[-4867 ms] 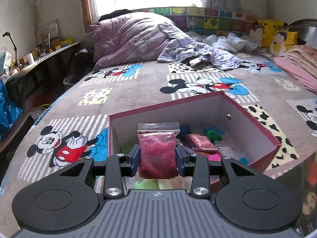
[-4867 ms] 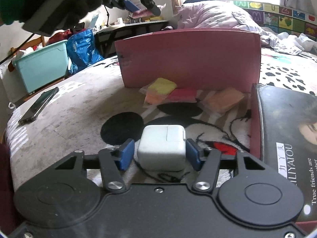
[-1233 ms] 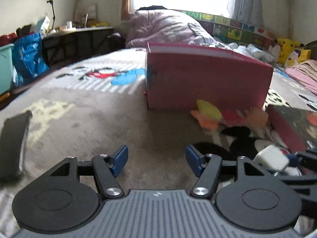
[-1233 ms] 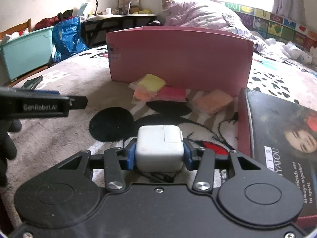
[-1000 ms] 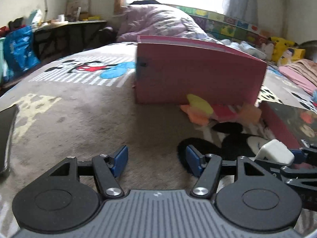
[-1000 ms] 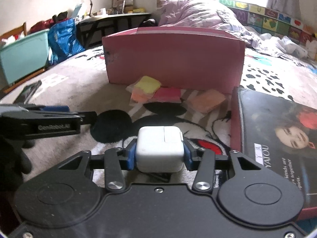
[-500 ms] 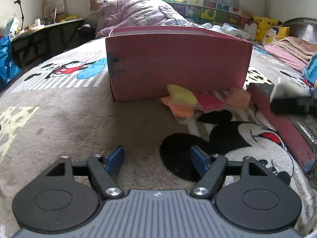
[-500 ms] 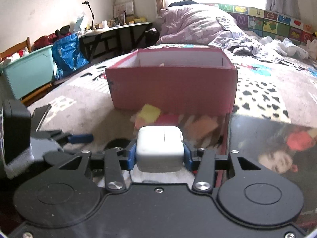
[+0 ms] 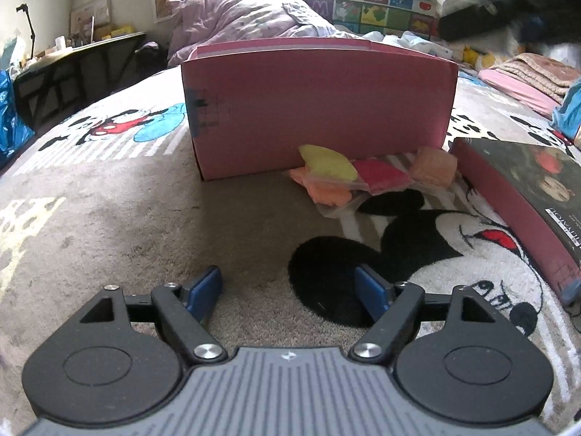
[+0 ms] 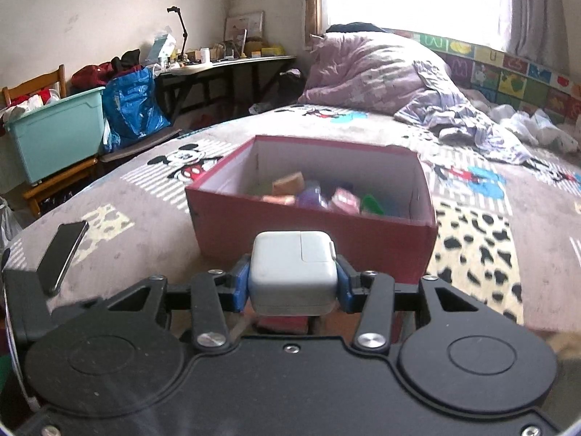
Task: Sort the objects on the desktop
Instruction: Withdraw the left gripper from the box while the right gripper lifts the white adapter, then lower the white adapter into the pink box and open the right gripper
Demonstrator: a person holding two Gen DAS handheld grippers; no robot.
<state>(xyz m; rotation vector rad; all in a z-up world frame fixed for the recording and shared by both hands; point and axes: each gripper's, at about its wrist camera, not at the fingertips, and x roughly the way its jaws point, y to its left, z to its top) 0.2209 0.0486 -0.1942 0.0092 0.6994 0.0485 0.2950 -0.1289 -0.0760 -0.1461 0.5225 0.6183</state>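
Note:
My right gripper (image 10: pixel 293 283) is shut on a white power adapter (image 10: pixel 293 270), held in the air just short of the pink box's (image 10: pixel 312 234) near wall. Inside that box lie several small coloured items. The left wrist view has the same pink box (image 9: pixel 319 109) from low down, with several small bags of coloured stuff (image 9: pixel 363 176) on the blanket at its foot. My left gripper (image 9: pixel 290 289) hovers low over the blanket with its jaws opening and nothing between them. The right gripper is a dark blur at that view's top right.
A book with a dark cover (image 9: pixel 523 196) lies right of the bags. A black phone (image 10: pixel 63 250) rests on the blanket to the left. Beyond the bed's left edge stand a teal bin (image 10: pixel 54 138), a blue bag (image 10: pixel 132 107) and a cluttered desk (image 10: pixel 225 61).
My right gripper has risen with the adapter, so the box's inside now shows. The left gripper's jaws have spread wider and it has swung to face the box and bags.

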